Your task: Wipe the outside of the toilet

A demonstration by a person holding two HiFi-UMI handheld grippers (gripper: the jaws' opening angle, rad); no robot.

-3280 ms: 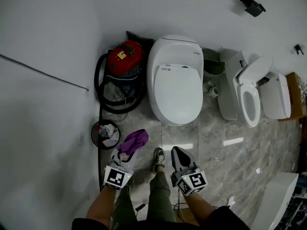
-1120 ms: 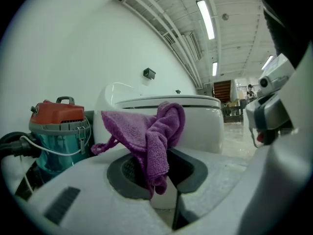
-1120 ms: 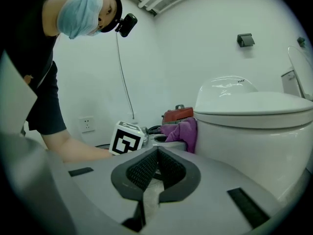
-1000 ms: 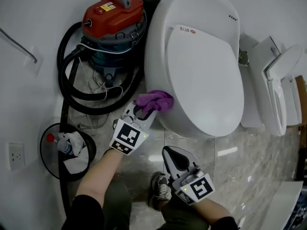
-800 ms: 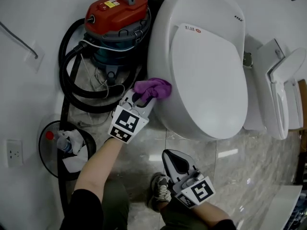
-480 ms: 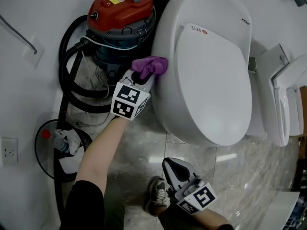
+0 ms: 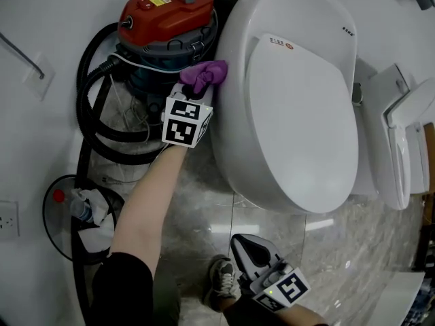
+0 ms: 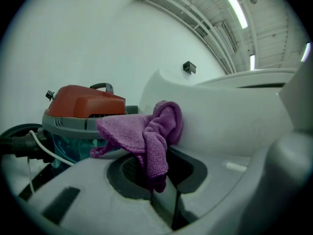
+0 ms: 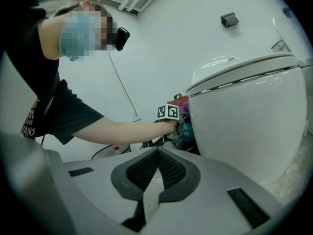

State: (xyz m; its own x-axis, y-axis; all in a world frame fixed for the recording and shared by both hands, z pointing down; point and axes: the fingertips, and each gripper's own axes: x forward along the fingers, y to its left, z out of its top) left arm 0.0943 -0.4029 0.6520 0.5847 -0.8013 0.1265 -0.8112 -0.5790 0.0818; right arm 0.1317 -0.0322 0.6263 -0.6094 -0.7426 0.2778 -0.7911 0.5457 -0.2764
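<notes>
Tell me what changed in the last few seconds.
The left gripper carried the purple cloth to the side of the toilet, then slid it back along the bowl toward the red vacuum. The cloth stays clamped; the right gripper stays low, shut and empty.

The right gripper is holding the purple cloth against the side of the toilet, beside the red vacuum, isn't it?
No, the left gripper holds the purple cloth against the side of the toilet, beside the red vacuum. The head view shows it; the right gripper is shut and empty, away from the toilet.
</notes>
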